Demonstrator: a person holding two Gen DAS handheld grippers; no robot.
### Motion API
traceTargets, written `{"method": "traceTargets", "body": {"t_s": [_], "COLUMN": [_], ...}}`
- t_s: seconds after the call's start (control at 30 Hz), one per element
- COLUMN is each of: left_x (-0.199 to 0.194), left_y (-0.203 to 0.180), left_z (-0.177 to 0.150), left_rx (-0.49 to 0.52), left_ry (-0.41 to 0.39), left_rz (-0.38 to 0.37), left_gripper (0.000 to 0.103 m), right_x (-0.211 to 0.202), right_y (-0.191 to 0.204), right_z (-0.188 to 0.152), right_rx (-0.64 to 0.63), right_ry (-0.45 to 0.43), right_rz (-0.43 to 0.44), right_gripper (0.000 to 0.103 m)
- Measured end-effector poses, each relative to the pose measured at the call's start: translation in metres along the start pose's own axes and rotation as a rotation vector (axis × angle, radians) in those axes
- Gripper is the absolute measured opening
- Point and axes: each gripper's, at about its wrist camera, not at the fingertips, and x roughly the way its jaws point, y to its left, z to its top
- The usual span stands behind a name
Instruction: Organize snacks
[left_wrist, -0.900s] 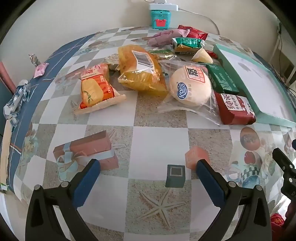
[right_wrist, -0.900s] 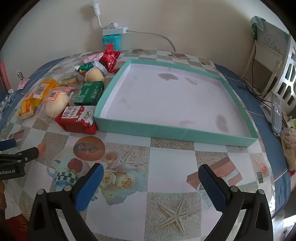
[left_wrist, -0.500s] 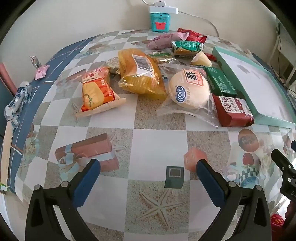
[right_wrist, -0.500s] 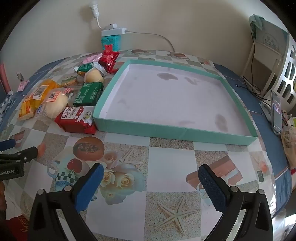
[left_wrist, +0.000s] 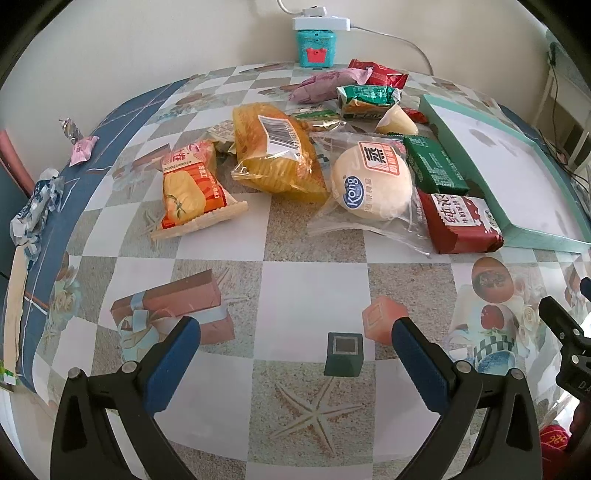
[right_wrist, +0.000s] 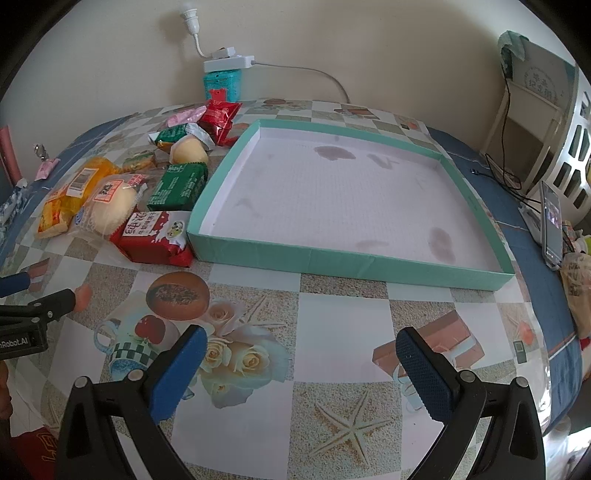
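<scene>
Several wrapped snacks lie in a heap on the patterned table: an orange pack (left_wrist: 188, 192), a yellow bag (left_wrist: 277, 155), a round white bun (left_wrist: 371, 182), a dark green pack (left_wrist: 436, 166) and a red pack (left_wrist: 461, 229). Beside them stands a shallow teal tray (right_wrist: 354, 258) with a white floor and nothing in it. My left gripper (left_wrist: 295, 354) hovers open over the table in front of the heap. My right gripper (right_wrist: 301, 365) is open above the tablecloth, short of the tray's near wall. The red pack (right_wrist: 155, 240) touches the tray's left corner.
A small dark green cube (left_wrist: 343, 352) and an orange cube (left_wrist: 384, 319) sit between the left fingertips. A teal tin (right_wrist: 221, 83) with a white charger on top stands by the wall. A phone (right_wrist: 552, 221) and cables lie at the right table edge.
Both views have shifted slightly, with the snacks and the tray sliding a little lower in the picture. Both grippers stay open and hold nothing.
</scene>
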Motion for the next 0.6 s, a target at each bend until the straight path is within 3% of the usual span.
{"method": "traceTargets", "body": {"t_s": [0.6], "left_x": [-0.0012], "left_y": [-0.0012], "left_z": [-0.0027], "left_rx": [0.014], "left_ry": [-0.018], "left_rz": [0.005], "left_gripper": [0.103], "right_x": [0.0005], "right_y": [0.0009], "right_z": [0.0001], "right_rx": [-0.003], "right_ry": [0.0], "right_rz": [-0.001], "right_gripper": [0.103]}}
